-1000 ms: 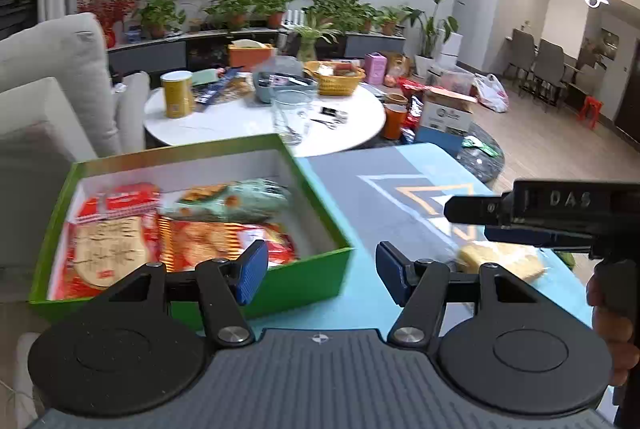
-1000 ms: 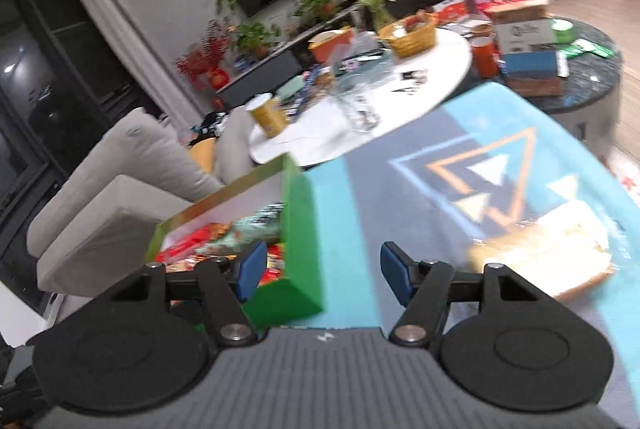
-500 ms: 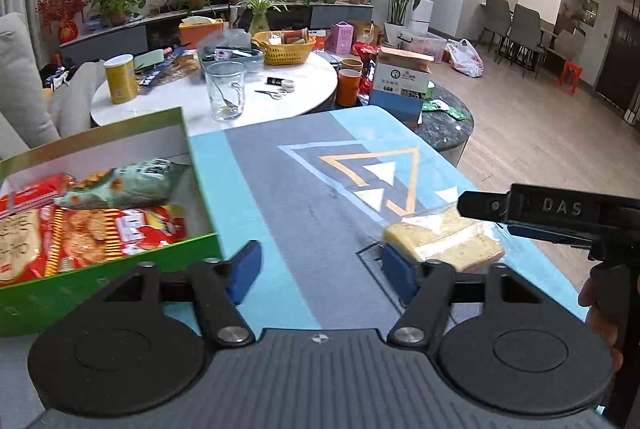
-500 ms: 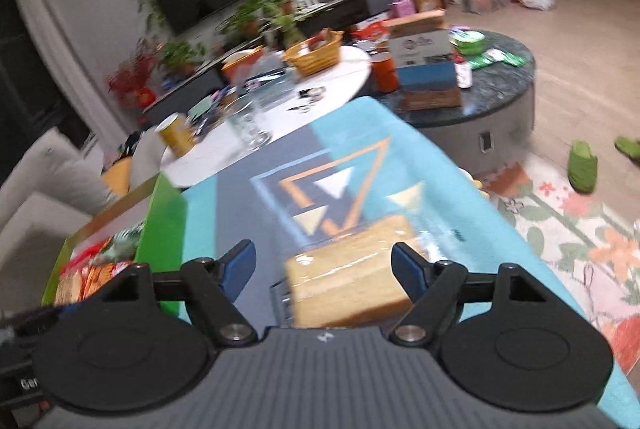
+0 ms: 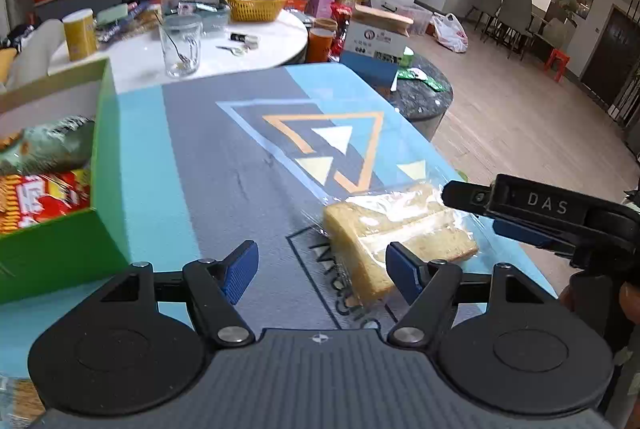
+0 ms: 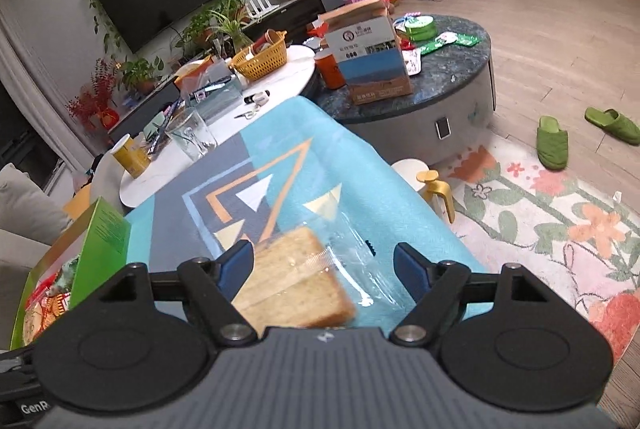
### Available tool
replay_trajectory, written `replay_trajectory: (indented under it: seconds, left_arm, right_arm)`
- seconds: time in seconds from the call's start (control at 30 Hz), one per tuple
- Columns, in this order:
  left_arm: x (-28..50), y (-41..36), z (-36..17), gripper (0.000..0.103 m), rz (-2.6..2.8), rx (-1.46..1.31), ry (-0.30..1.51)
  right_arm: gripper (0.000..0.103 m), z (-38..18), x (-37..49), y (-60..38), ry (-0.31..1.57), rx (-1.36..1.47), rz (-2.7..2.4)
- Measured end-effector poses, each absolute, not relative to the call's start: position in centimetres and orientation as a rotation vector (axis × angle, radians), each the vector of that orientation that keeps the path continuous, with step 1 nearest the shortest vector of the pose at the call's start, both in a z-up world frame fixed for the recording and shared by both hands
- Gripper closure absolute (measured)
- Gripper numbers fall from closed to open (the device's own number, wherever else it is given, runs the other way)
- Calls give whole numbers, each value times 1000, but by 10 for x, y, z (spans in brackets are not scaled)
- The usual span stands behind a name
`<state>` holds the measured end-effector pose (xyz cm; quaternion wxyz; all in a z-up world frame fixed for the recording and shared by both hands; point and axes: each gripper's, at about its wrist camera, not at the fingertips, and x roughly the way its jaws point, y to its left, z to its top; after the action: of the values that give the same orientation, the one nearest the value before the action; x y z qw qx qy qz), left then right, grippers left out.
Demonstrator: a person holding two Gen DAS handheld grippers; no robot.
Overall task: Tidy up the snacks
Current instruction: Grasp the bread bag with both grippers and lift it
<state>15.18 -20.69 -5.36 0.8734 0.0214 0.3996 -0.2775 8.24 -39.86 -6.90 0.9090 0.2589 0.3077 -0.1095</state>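
While both tools (image 5: 322, 271) (image 6: 324, 269) gape around the wrapped cake (image 5: 394, 229), only the right view shows slippers (image 6: 554, 145).

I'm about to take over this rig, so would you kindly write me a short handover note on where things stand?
Left gripper: open, empty, just widened, beside the wrapped bread.
Right gripper: open, just widened, bread between its fingers, not gripped.
Bread lies on the blue mat, outside the green box.
Done: red cracker pack and green packet are in the box.
Left: grip the bread and put it in the box.
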Motion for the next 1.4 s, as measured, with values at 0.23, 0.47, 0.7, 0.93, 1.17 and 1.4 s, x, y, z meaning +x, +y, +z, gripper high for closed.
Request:
replay_trajectory:
  seconds: [0.23,0.47,0.7,0.93,1.17,1.4]
  left_arm:
    - [156,-219,-65,35,-625,27,875]
    - [160,-233,-76,38,-678,11,922]
    - [143,-233,-69,48,-694,115,852]
    - [127,-212,-49,52,-663,103,770]
    - [107,-186,-18,52,-650,111,653]
    - [92,-161,-3,60,-658,112,577]
  right_arm:
    - [44,-75,85,-401,657,547,-212]
    - [45,-78,85,-401,669,509,-207]
    - [51,-77,78,-401,695,547,-157]
    - [51,-64,72,-384,694,579,-55]
    - [51,-45,68,-360,674,546,18]
    - [58,-22,64,-330,635,510,121]
